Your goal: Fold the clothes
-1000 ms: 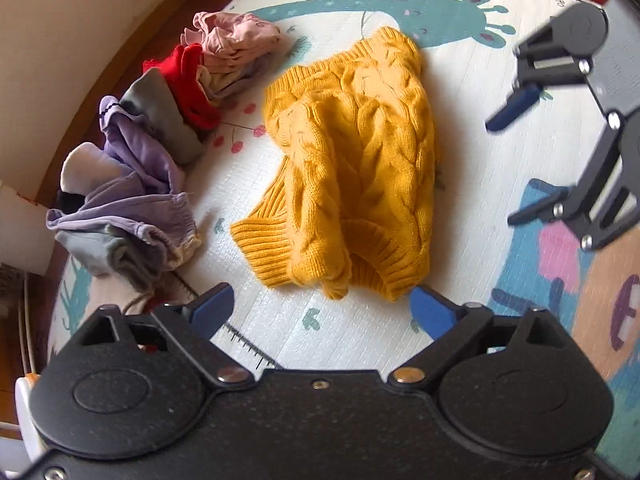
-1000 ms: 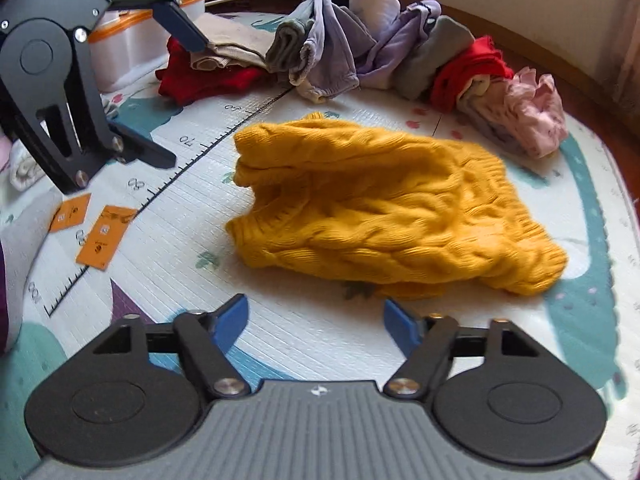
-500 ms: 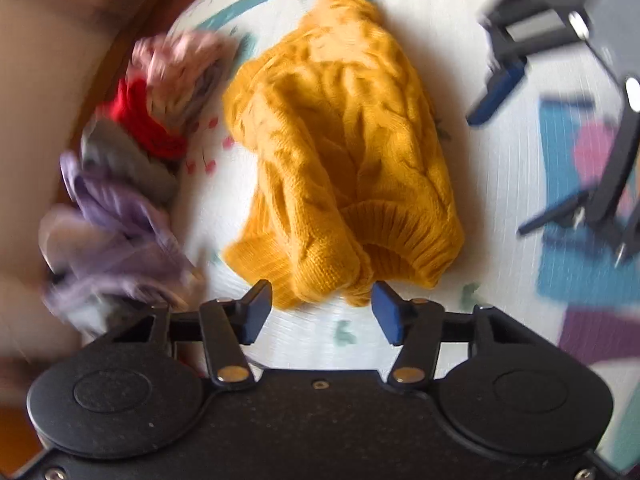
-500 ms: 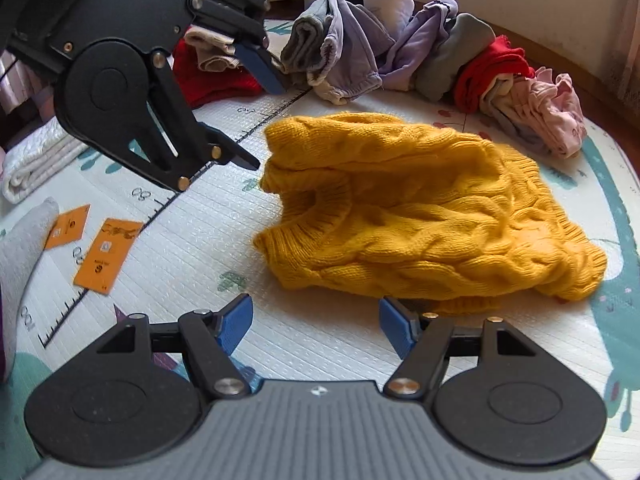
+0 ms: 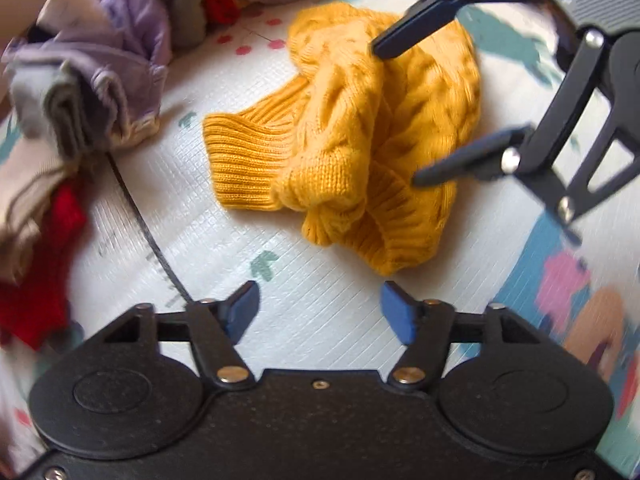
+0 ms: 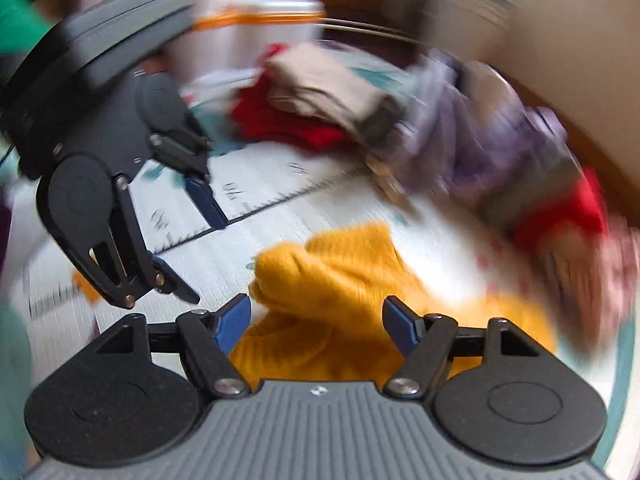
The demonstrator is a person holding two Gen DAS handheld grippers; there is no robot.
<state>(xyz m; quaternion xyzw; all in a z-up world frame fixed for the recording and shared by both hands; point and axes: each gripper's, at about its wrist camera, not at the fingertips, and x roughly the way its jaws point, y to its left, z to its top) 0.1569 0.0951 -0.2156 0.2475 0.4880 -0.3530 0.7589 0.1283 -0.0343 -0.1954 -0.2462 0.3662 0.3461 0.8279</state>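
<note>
Left gripper (image 5: 318, 312): jaws apart and opening, nothing between the blue pads, only bare mat under them. It hangs over the play mat (image 5: 320, 304) just short of the yellow sweater (image 5: 360, 140), pointing steeply down.

Right gripper (image 6: 316, 320): jaws spread and widening, pads not pressing anything. Sweater (image 6: 332, 292) fabric shows in the gap between the fingers, lying on the mat below them; contact can't be confirmed, right wrist view is heavily blurred. From the left wrist view its two fingers sit over the sweater's far side, one finger (image 5: 416, 26) above the upper part, the other near the ribbed hem.

Sweater is crumpled in a heap mid-mat, one ribbed cuff (image 5: 240, 164) sticking out toward the clothes pile.

Clothes pile (image 5: 100, 60) of lilac, grey, red and pink pieces runs along the mat's edge, apart from the sweater. Printed ruler line (image 5: 140, 224) crosses the mat between them. White bin with an orange rim (image 6: 264, 20) stands behind the pile.
</note>
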